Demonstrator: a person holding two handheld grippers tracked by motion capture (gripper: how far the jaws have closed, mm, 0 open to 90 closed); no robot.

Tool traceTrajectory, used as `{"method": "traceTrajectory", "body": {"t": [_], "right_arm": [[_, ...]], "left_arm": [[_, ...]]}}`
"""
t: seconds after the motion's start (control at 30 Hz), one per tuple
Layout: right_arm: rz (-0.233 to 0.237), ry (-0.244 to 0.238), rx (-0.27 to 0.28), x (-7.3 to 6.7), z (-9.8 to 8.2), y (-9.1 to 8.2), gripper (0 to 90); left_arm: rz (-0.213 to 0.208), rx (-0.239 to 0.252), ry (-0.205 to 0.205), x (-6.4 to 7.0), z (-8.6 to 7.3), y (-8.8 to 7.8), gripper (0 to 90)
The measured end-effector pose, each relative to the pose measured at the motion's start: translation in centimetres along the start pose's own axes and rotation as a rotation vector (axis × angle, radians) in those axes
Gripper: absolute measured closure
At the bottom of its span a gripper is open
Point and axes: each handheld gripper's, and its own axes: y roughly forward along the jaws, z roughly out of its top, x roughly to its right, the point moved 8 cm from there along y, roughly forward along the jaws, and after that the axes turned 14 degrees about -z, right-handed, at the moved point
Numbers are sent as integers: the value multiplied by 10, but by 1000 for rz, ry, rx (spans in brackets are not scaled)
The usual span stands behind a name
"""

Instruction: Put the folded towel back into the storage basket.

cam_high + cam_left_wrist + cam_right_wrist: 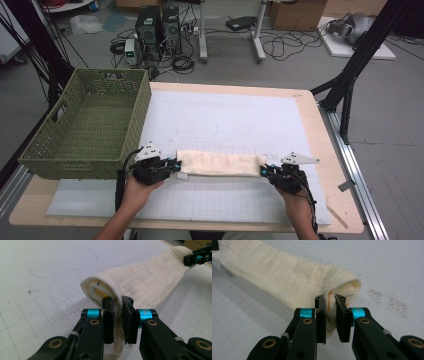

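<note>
A cream cloth [220, 163], folded into a long narrow band, lies across the white gridded mat [235, 120] near the table's front. My left gripper [176, 166] is shut on the cloth's left end; in the left gripper view the black jaws [117, 302] pinch the edge of the cloth [147, 277]. My right gripper [263, 170] is shut on the right end, and in the right gripper view the pads [330, 300] squeeze the folded cloth [287, 275] between them. A hand holds each gripper from below.
An empty green woven basket [75, 145] stands on the table's left side, close to my left gripper. The wooden table edge [330, 150] runs along the right. Beyond the table, computers and cables lie on the floor.
</note>
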Motion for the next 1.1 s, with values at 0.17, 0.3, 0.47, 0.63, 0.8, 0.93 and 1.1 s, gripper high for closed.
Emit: {"method": "traceTrajectory", "body": {"t": [0.17,0.3,0.47,0.63,0.8,0.93,1.1], "right_arm": [[-11,-7,46,2,9,-7,811],[-16,-17,79,3,17,-11,810],[-19,-26,122,3,29,-17,809],[-20,-37,166,2,44,-22,809],[-19,-61,209,-3,66,-24,809],[-13,-71,243,-6,86,-24,810],[-2,-95,284,-15,112,-22,809]], "left_arm": [[2,29,22,3,8,-4,806],[0,57,47,6,17,-9,807],[4,91,71,9,28,-16,806],[12,122,88,9,38,-25,806],[24,164,104,10,52,-40,807],[38,186,113,9,62,-51,807],[64,213,127,8,73,-70,806]]}}
